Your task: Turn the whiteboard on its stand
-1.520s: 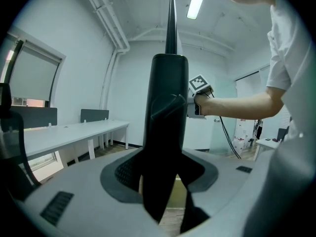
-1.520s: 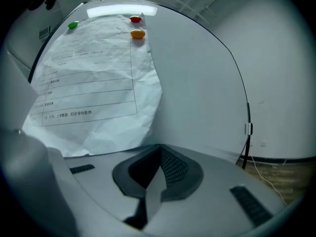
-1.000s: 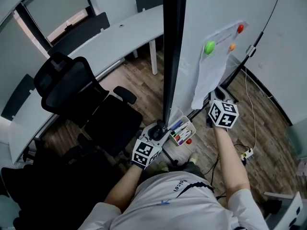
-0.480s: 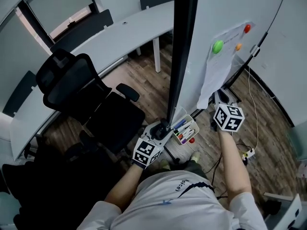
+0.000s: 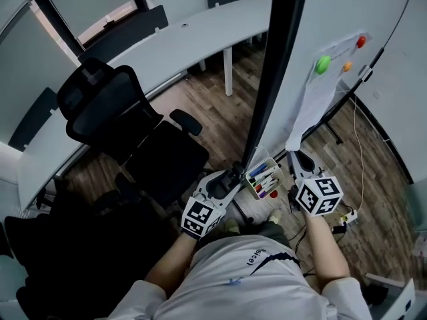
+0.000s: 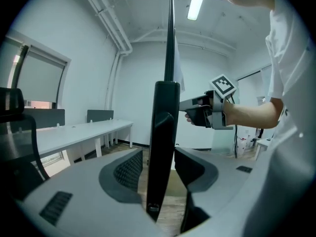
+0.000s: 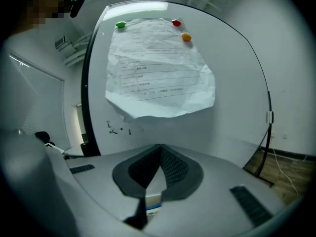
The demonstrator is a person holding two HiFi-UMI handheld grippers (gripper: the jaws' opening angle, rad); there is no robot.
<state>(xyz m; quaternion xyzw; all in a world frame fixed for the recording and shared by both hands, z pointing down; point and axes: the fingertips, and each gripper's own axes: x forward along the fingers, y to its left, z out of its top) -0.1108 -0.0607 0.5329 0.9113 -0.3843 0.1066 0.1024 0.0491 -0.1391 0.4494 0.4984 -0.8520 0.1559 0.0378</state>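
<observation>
Whiteboard (image 5: 347,19) on its stand rises at the right of the head view, nearly edge-on, its white face toward the person's right. A black office chair (image 5: 113,112) stands well apart, on the board's back side. A sheet of paper (image 5: 320,99) hangs on the face under a green magnet (image 5: 323,64), and a pen tray (image 5: 265,177) sits at the board's bottom corner.

The left gripper (image 5: 233,175) pinches the board's black side edge (image 5: 273,79) low down, beside the tray. Its jaws are set wide by that edge's thickness. The right gripper (image 5: 298,160), jaws pressed together and empty, points at the face below the sheet, apart from it.

The turn looks under way. Done well, the left swings the edge in a smooth arc, and the right pushes only on bare board, clear of sheet and tray.
</observation>
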